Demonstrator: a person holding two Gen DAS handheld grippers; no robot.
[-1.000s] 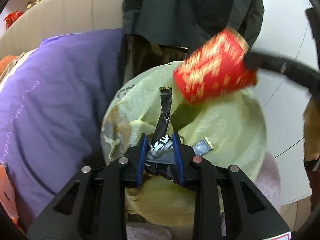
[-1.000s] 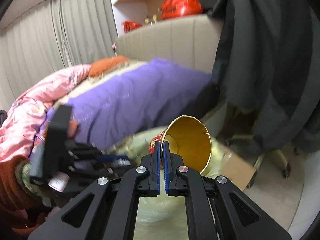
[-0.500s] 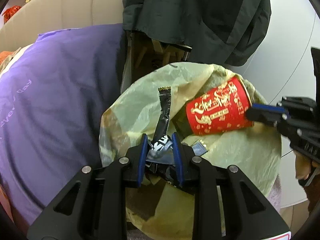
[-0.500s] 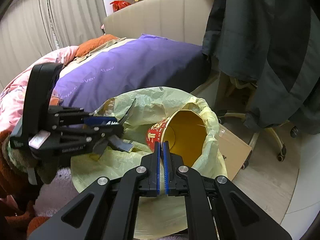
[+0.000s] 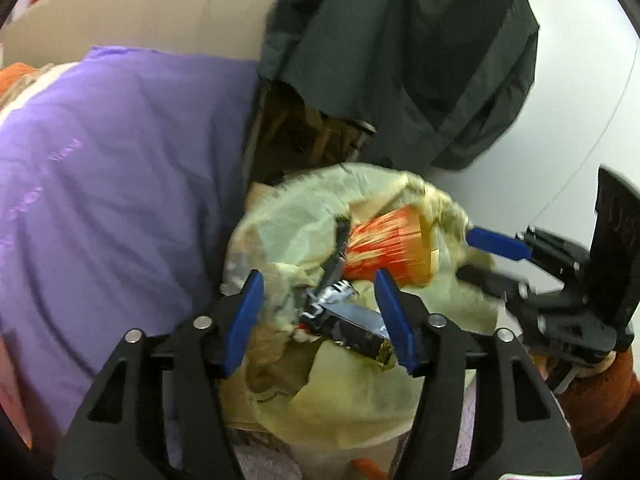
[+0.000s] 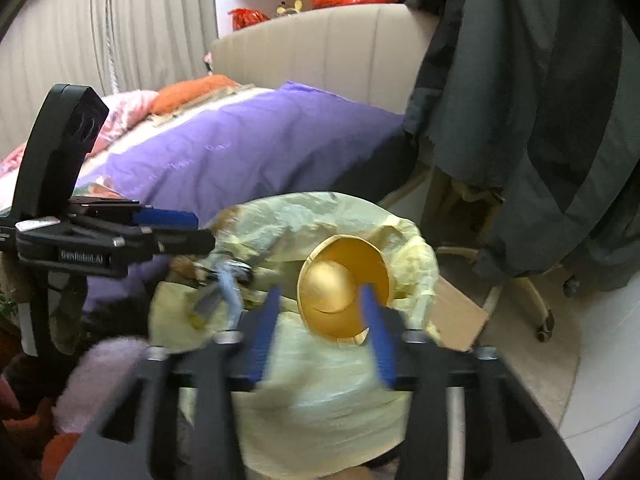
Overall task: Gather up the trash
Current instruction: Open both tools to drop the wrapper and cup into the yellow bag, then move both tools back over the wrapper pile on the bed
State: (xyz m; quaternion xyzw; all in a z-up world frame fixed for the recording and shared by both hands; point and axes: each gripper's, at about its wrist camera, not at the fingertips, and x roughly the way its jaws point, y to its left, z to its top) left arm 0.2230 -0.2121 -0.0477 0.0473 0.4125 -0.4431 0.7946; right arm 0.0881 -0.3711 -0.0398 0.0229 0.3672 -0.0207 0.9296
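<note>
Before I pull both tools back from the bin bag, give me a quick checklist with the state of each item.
1. Left tool let go: ok, jaws have just been opening; the wrapper lies between them, pads clear of it.
2. Right tool let go: ok, jaws have just been opening; nothing pinched.
3. Cup inside the bag: ok, it lies tipped on its side, gold inside facing the right camera.
4. Wrapper fully in the bag: cannot tell, the picture is blurred.
5. Bag mouth open: ok.
6. Tools clear of each other: ok, they sit on opposite sides of the bag.
</note>
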